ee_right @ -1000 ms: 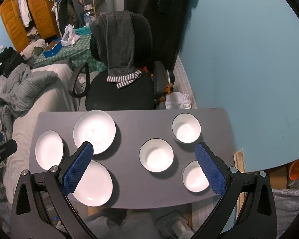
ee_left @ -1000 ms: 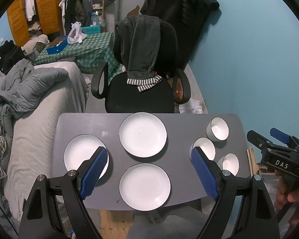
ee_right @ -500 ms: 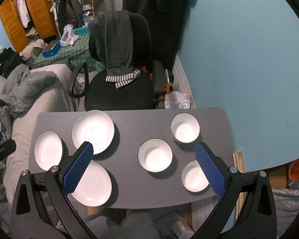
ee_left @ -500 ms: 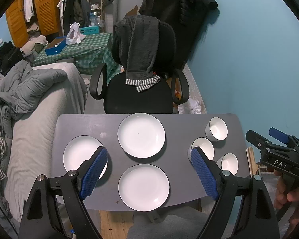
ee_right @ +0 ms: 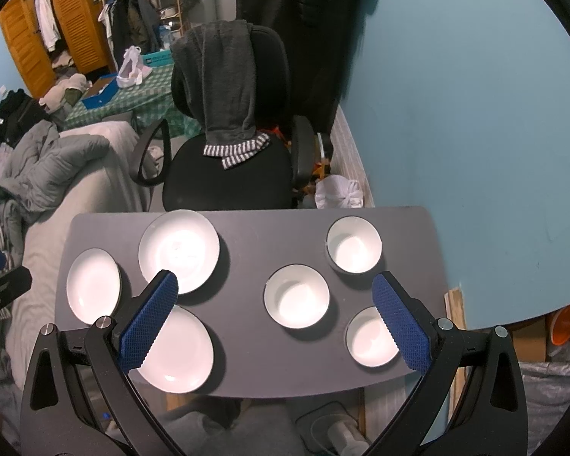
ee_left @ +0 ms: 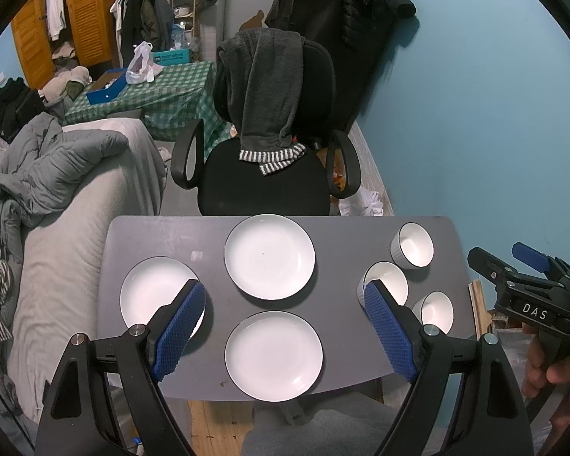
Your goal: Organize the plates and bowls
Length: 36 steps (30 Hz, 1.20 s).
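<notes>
Above the table — both grippers wide as before, nothing shifted.

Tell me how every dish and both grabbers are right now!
Far plate: flat on the table, empty.
Near plate: flat, empty.
Left plate: flat, empty, unstacked.
Far bowl: upright, empty.
Middle bowl: upright, empty.
Near bowl: upright, empty.
Left gripper: open, above the table, holding nothing.
Right gripper: open, holding nothing.
Table: standing, dishes spread apart on it.
</notes>
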Available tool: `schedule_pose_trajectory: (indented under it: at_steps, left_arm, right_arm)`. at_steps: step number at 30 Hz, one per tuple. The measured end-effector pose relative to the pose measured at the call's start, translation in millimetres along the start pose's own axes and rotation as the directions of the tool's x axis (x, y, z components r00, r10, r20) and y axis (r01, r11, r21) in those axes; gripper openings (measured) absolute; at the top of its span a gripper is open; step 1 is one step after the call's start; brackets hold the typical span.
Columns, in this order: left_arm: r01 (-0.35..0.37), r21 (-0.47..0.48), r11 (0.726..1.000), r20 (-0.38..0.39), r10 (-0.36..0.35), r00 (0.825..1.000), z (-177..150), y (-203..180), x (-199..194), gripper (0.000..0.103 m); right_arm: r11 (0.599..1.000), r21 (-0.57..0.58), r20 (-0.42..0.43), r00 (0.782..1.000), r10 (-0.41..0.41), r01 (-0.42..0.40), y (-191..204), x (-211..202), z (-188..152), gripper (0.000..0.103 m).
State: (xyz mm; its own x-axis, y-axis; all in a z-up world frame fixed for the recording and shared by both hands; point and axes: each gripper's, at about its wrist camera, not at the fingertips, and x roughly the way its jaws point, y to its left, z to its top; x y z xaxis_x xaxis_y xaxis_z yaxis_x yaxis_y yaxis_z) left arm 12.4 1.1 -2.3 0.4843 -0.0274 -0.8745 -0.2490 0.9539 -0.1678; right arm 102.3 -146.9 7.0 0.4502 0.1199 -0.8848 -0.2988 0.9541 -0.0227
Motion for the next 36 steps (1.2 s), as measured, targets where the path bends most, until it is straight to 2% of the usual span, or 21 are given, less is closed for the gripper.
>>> schedule_pose_trajectory:
  at_steps: [27, 36]
  left_arm:
    - [0.008, -0.013, 1.000, -0.007, -0.008, 1.000, -7, 7, -1, 0.087]
    - [-0.008, -0.026, 1.000, -0.024, 0.007, 1.000, -12, 13, 7, 0.087]
  right_arm:
    - [1.000, -0.020, -0.004, 1.000, -0.003, 0.003, 6, 0, 1, 0.101]
    - [0.998, -0.059, -0.019, 1.000, -0.003, 0.002, 15, 8, 3, 0.101]
